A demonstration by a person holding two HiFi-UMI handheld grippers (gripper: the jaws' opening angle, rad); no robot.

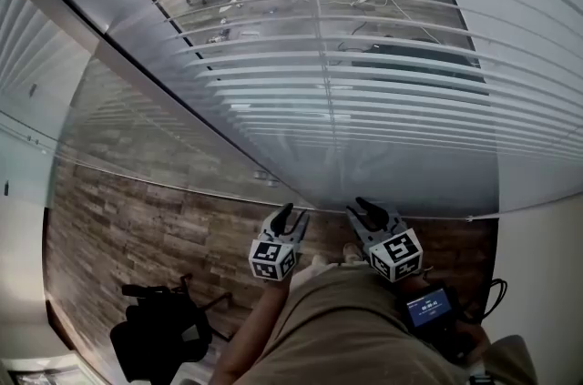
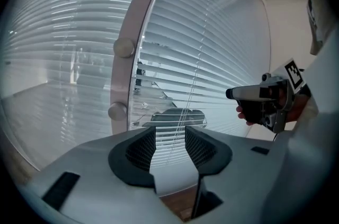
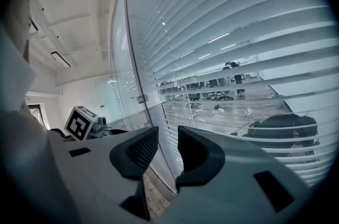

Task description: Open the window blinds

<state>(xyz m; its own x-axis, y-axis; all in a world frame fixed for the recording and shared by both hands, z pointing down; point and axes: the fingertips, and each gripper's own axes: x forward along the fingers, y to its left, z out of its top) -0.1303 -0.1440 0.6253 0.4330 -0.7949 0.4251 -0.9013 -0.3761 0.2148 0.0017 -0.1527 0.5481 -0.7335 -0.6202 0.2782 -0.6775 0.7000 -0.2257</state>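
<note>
Beige clothing [image 1: 355, 329] on the person's torso is seen at 6 o'clock in the head view. Just above it the left tool [image 1: 291, 216] and right tool [image 1: 372, 212] are raised side by side, both pointed toward the window blinds [image 1: 364, 74], which span the frame from 10 to 3 o'clock. Wooden floor [image 1: 137, 219] is seen at 8 o'clock. In the left gripper view, the left tool's jaws are spread wide with nothing gripped. The blinds and a thin cord [image 2: 195, 77] are seen beyond them at 12 o'clock, apart from the jaws, and the right tool is seen at 3 o'clock. In the right gripper view, the right tool's jaws are parted and empty, with the blinds at 1 o'clock and a room glimpsed between the slats.
</note>
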